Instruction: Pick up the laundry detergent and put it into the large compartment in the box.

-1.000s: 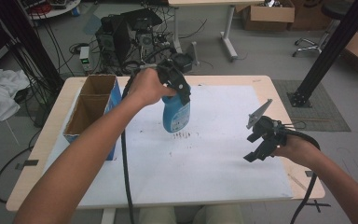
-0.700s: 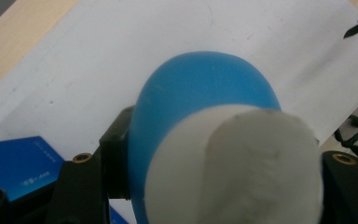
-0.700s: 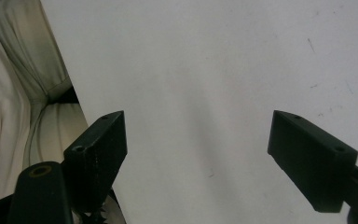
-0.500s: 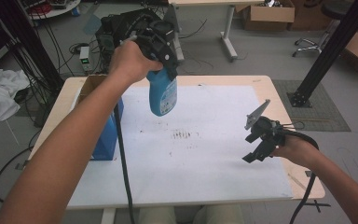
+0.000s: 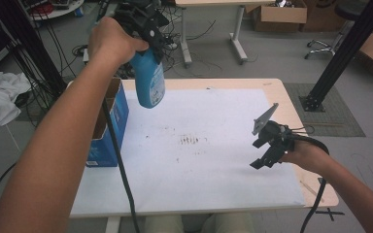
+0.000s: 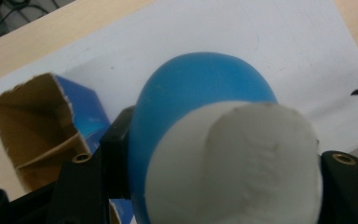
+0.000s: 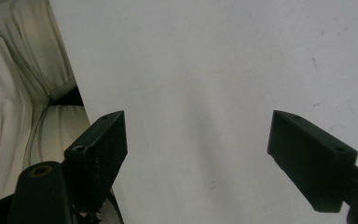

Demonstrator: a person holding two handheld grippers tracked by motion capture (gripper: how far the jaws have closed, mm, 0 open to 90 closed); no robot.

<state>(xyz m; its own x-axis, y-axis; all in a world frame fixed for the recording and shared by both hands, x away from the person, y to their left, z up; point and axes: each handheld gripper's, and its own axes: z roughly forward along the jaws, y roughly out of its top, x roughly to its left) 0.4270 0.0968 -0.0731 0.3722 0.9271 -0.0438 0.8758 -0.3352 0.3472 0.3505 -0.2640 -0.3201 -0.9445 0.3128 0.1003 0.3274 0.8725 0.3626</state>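
Two claws: left claw [image 5: 148, 29] clamps blue bottle [image 5: 149, 80], right claw [image 5: 267, 145] gapes empty.

1 blue bottle [image 5: 150, 82], 1 open box [image 5: 108, 124], 2 tongs.

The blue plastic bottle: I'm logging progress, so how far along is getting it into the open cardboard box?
Done: the left gripper has the blue plastic bottle clamped and raised off the white paper sheet. In hand: carrying it near the open blue cardboard box. Left: lowering it in, probably. The right gripper waits open.
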